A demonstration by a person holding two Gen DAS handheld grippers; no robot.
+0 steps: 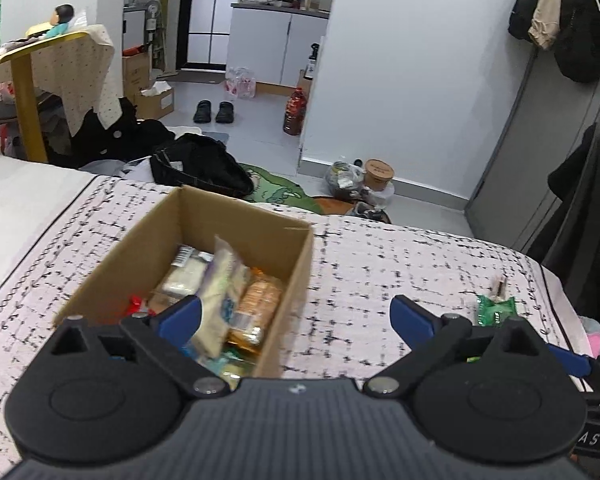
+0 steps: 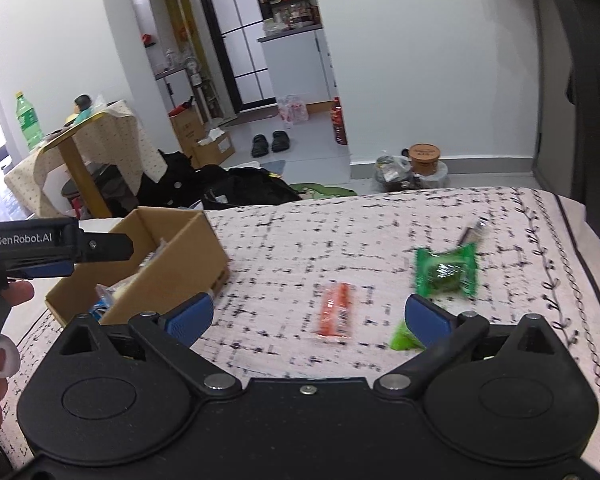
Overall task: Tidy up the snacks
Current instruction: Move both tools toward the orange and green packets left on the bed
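Observation:
A cardboard box (image 1: 278, 248) stands on the patterned bedspread (image 1: 400, 264) and holds several snack packets, among them a pale bag (image 1: 220, 300) and an orange packet (image 1: 258, 304). My left gripper (image 1: 296, 316) is open and empty, over the box's near right corner. The box also shows in the right wrist view (image 2: 188, 256). My right gripper (image 2: 310, 316) is open and empty above an orange snack bar (image 2: 336, 314). A green packet (image 2: 446, 270) lies ahead to the right, a small bright green packet (image 2: 402, 338) lies under the right finger, and a dark thin stick packet (image 2: 474, 234) lies beyond.
The bed edge drops to a floor with black bags (image 1: 204, 168), a green rug (image 1: 276, 192) and a round tub (image 1: 378, 174). A small table with a green bottle (image 2: 28, 120) stands at left. The left gripper's body (image 2: 56, 244) shows over the box.

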